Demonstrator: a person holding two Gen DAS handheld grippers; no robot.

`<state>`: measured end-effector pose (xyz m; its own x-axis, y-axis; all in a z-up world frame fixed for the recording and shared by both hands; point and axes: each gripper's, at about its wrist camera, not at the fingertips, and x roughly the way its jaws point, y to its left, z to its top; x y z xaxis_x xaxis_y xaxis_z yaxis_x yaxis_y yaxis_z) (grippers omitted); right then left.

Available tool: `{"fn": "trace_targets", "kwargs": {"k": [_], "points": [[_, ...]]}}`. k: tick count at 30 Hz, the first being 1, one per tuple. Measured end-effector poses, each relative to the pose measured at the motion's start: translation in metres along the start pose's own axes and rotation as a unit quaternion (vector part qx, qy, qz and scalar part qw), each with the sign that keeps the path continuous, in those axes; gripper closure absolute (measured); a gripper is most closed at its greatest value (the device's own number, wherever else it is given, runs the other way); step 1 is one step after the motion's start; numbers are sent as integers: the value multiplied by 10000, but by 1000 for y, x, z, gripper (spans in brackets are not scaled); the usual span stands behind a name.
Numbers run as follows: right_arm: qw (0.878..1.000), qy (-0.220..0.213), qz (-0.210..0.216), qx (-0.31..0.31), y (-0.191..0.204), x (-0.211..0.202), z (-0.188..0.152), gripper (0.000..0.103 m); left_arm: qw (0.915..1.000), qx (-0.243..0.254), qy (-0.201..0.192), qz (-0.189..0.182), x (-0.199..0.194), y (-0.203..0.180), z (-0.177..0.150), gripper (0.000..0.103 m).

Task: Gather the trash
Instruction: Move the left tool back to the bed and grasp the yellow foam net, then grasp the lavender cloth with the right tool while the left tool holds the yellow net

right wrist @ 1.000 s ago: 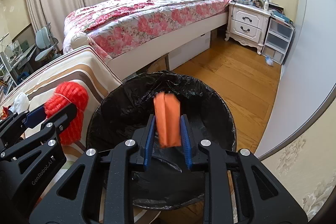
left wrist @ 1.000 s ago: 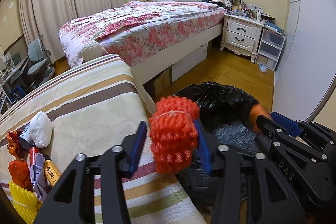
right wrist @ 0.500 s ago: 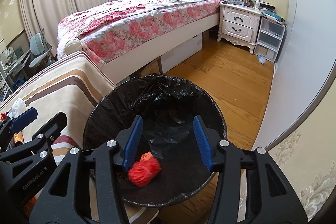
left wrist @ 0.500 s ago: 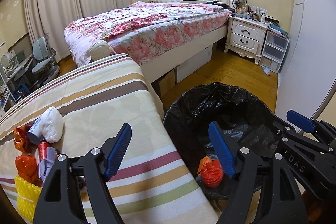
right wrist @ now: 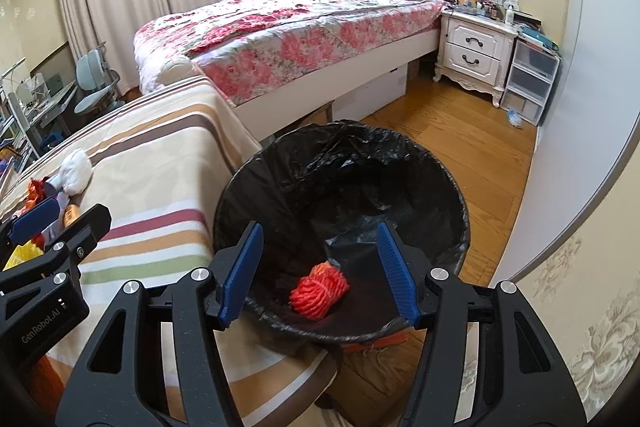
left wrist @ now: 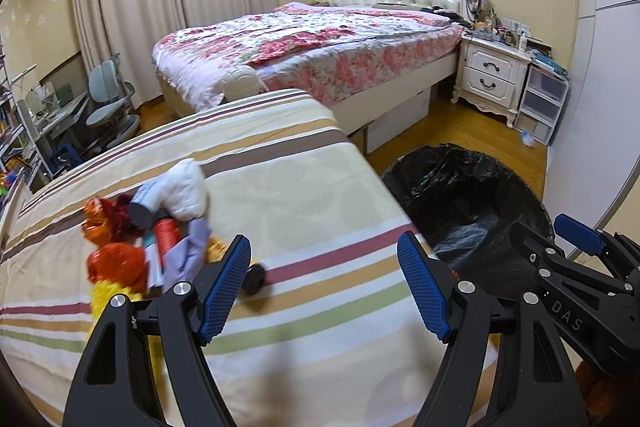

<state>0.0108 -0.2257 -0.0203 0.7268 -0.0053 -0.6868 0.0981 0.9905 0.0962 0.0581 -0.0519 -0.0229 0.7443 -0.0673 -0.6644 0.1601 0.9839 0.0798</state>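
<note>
A bin lined with a black bag stands beside the striped cloth surface; it also shows in the left wrist view. A red mesh bundle lies at its bottom. My right gripper is open and empty above the bin. My left gripper is open and empty above the striped cloth. A pile of trash lies left of it: a white wad, orange wrappers, a yellow mesh.
A floral-covered bed stands behind. A white nightstand and plastic drawers are at the back right. Wooden floor lies around the bin. A desk chair is at the far left.
Both grippers opened; the red mesh bundle and the orange piece dropped into the bin. My left gripper has since swung left, back over the striped cloth toward the trash pile.
</note>
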Motion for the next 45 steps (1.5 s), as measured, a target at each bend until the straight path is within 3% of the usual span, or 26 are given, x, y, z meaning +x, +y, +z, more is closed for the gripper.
{"fn": "trace_targets", "kwargs": {"k": [15,22,28,32,35,36,45], "points": [[9986,-2,390,-348,53,-23,-21,45,9965,-483,2,676,-40,74,-38,29],[9966,38,552,-612,80,-25,-26,45,9933,-735,88,885,-40,105,-51,29],[9947,129,664,-781,98,-21,-30,45,9915,-894,344,882,-24,121,-60,29],[9931,171,742,-897,111,-19,-30,45,9907,-1085,533,619,-18,132,-62,30],[9917,186,810,-981,121,-18,-30,44,9915,-1053,533,547,-20,132,-63,44],[9913,188,832,-1007,124,-18,-31,44,9918,-1039,560,493,-19,131,-64,54],[9849,195,1082,-1340,156,-24,-35,44,9927,-1048,374,458,-39,143,-70,58]]}}
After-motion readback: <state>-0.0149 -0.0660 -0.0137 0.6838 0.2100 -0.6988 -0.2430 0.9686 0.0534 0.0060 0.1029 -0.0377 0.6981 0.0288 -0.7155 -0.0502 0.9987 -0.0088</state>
